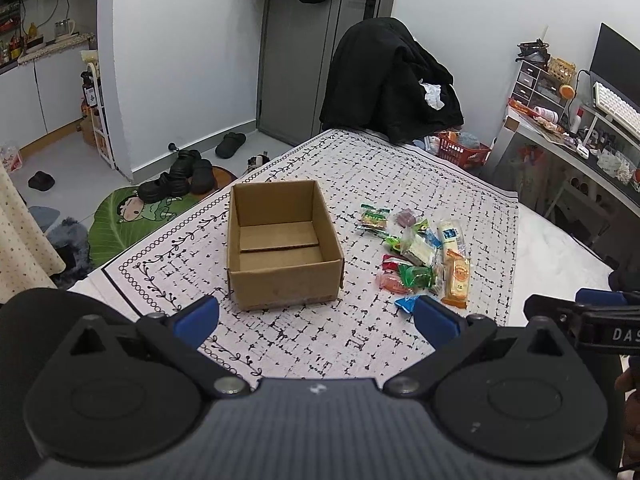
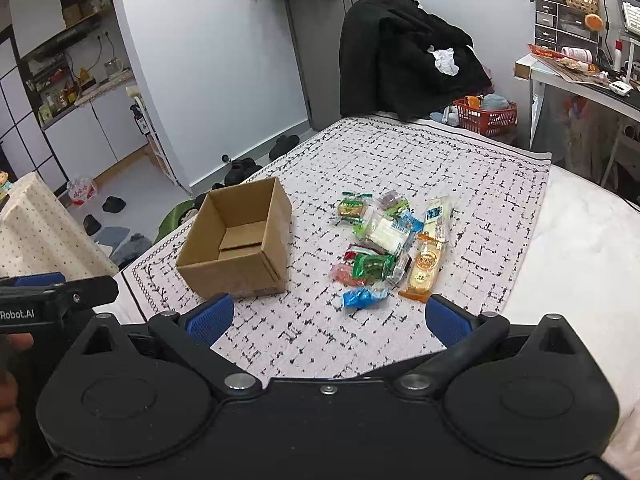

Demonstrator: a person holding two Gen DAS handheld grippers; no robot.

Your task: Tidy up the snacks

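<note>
An open, empty cardboard box (image 1: 280,248) (image 2: 240,240) stands on the patterned cloth. To its right lies a loose pile of wrapped snacks (image 1: 420,256) (image 2: 388,248), among them an orange packet (image 1: 456,284) (image 2: 425,268), a green one (image 1: 416,278) (image 2: 370,266) and a blue one (image 1: 406,304) (image 2: 362,298). My left gripper (image 1: 316,322) is open, hovering short of the box's near wall. My right gripper (image 2: 328,320) is open too, held back from the blue packet. Nothing sits between either pair of fingers.
The cloth (image 1: 320,340) covers a white bed (image 2: 580,240). A black coat over a chair (image 1: 392,80), a red basket (image 1: 464,152) and a cluttered desk (image 1: 580,140) stand beyond it. Shoes (image 1: 180,176) and a green mat (image 1: 120,216) lie on the floor at left.
</note>
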